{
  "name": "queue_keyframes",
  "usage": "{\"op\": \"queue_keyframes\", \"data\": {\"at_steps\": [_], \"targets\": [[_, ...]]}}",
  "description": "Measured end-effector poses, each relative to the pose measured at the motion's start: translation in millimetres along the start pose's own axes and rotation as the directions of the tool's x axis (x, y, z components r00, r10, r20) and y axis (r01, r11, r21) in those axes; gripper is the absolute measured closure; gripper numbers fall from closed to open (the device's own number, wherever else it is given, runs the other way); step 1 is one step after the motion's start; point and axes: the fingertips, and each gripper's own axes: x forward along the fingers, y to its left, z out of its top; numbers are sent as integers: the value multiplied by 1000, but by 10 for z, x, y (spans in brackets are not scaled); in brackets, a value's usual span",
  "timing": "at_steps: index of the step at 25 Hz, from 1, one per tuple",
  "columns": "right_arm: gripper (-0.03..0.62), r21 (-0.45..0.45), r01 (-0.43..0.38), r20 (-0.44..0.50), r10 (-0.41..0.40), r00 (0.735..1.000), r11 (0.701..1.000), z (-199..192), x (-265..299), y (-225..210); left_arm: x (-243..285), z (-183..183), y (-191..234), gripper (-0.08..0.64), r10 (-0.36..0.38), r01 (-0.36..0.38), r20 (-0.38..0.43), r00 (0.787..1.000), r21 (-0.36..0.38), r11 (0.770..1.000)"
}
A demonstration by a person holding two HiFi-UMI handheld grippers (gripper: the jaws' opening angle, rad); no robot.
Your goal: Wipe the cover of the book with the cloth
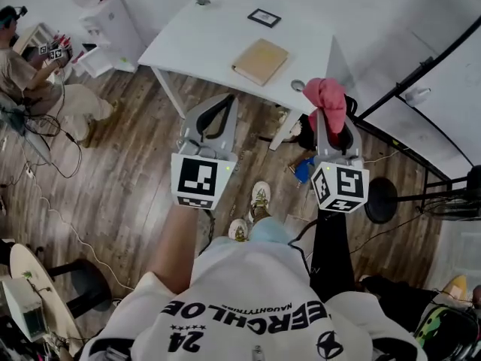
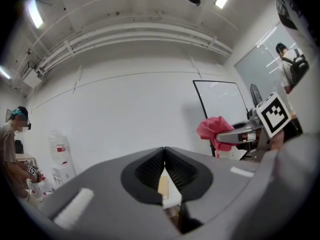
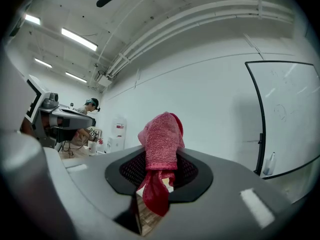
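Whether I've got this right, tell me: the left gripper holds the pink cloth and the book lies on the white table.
Not the left: the right gripper holds the pink cloth, as the right gripper view shows. The book does lie on the white table.

Setting: indoor office-style lab or recording room.
- White work table (image 1: 214, 47), upper centre of the head view, standing on a wood-plank floor (image 1: 128, 175).
- Water dispenser (image 1: 111, 17), upper left.
- Seated person (image 1: 30, 77) at work, far upper left.
- Framed whiteboard (image 3: 290, 109), right side of the right gripper view.
- Exposed ceiling conduits (image 2: 135, 34), top of the left gripper view.
- Strip lights (image 3: 79, 39), upper left of the right gripper view.
- Plain white walls (image 2: 125, 119) throughout.
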Motion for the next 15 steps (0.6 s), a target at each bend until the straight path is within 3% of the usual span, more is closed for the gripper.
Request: {"op": "queue_keyframes", "data": {"at_steps": [7, 15], "targets": [[491, 33, -17, 3, 17, 1000, 999, -147, 703, -218, 583, -252, 281, 501, 2, -2, -36, 999, -11, 1000], [491, 62, -55, -6, 56, 998, 997, -265, 2020, -691, 1710, -390, 711, 502, 14, -14, -40, 999, 4, 1000]]}}
